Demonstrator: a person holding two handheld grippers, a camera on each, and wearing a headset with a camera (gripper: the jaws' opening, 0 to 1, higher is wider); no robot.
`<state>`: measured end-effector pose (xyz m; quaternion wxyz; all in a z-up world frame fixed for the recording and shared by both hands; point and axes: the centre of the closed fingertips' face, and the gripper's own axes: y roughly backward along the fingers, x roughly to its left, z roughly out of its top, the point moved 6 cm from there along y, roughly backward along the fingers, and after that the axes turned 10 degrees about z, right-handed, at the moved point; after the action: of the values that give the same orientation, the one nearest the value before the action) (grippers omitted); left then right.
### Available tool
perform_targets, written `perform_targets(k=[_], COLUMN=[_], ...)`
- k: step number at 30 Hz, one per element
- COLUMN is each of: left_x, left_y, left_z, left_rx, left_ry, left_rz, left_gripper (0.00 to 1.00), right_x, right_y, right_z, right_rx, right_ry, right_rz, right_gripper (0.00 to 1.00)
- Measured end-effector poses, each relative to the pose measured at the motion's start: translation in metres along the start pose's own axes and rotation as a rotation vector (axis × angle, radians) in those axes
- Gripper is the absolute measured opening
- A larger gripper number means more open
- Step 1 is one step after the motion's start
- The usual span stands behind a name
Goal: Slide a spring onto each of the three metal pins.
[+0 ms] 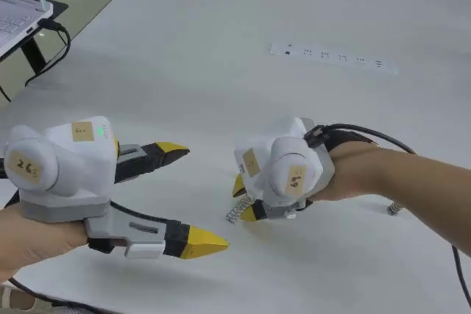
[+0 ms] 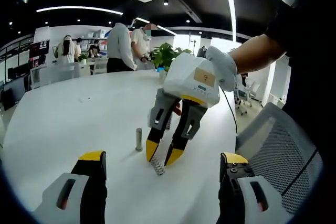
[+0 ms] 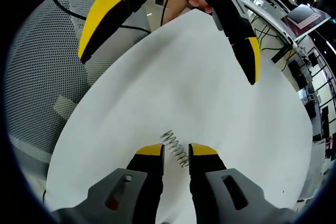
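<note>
Spring (image 3: 175, 148) number one lies flat on the white table (image 1: 221, 49), its near end running in between the yellow tips of the right gripper (image 2: 163, 156). That gripper points steeply down at it, jaws narrowly parted on either side of the coil and not visibly pinching it; the stance looks like the set-up for a pick. In the left gripper view, one upright metal pin (image 2: 139, 139) stands bare just beside those tips, at about 9 o'clock from them, so the carry should be short. The left gripper (image 1: 193, 196) hangs at roughly 8 o'clock from the right one in the head view, its jaws spread wide and holding nothing, probably kept back so its camera watches the work. A second spring (image 1: 394, 209) waits on the table at 3 o'clock of the right gripper.
</note>
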<state>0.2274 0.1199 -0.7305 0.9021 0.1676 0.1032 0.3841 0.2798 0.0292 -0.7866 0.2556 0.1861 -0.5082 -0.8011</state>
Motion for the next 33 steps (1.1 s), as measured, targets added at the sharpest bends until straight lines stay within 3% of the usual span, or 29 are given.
perform_targets(k=[5,18,33], left_x=[0.000,0.000,-0.002], left_y=[0.001,0.002,-0.001], left_z=[0.000,-0.003,-0.001], left_rx=[-0.001,0.004,0.005], left_ry=[0.002,0.004,0.001], left_rz=[0.004,0.011,0.003], left_gripper=[0.86,0.86,0.84], right_x=[-0.004,-0.001,0.004], right_y=[-0.002,-0.010,-0.001], right_z=[-0.002,-0.009,-0.008], right_rx=[-0.025,0.004,-0.031], right_ry=[-0.063,-0.097,-0.130], right_rz=[0.009,0.032,-0.019], right_gripper=[0.15,0.09,0.08])
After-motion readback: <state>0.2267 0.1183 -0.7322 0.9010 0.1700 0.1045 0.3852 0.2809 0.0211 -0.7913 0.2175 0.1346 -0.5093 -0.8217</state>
